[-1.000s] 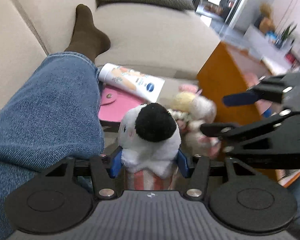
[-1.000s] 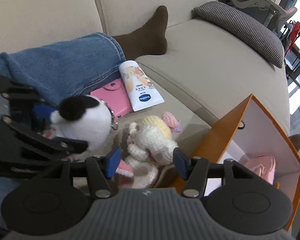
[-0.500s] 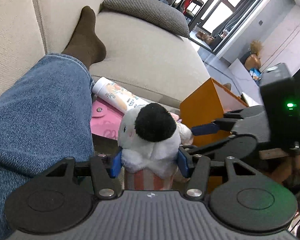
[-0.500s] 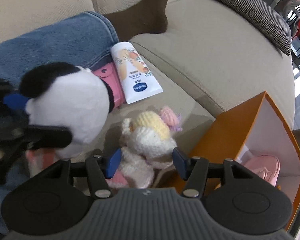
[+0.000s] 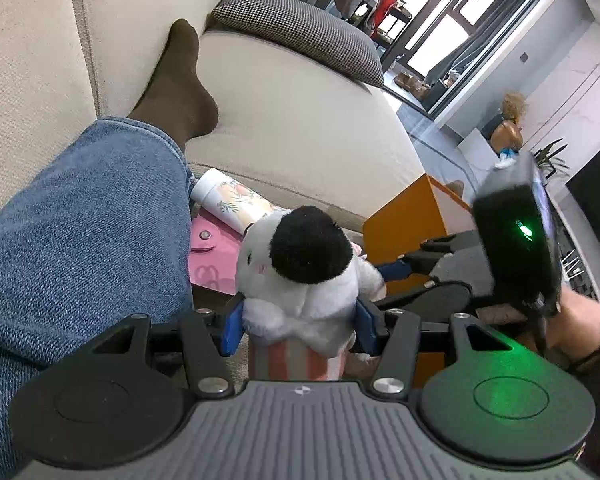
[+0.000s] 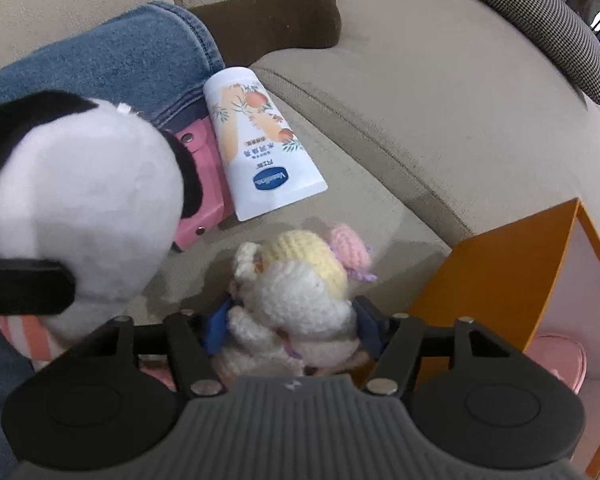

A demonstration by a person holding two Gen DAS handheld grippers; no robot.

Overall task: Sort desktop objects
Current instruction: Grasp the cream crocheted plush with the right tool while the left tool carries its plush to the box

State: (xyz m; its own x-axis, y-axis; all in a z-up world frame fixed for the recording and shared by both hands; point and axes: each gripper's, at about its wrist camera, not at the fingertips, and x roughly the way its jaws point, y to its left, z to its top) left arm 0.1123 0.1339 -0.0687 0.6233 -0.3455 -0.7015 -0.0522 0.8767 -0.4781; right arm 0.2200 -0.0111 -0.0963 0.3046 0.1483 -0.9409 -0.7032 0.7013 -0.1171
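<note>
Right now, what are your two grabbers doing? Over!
Left gripper shut on panda plush. Right gripper around crochet doll, grip unconfirmed. Orange box beside it, nothing blocking.

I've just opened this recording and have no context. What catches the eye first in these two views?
The black-and-white plush toy fills the centre of the left wrist view, clamped in the left gripper. In the right wrist view, the right gripper straddles a crocheted doll on the beige sofa, beside an open orange box. Behind them lie a Vaseline lotion tube and a pink pouch against a denim-clad leg.
</note>
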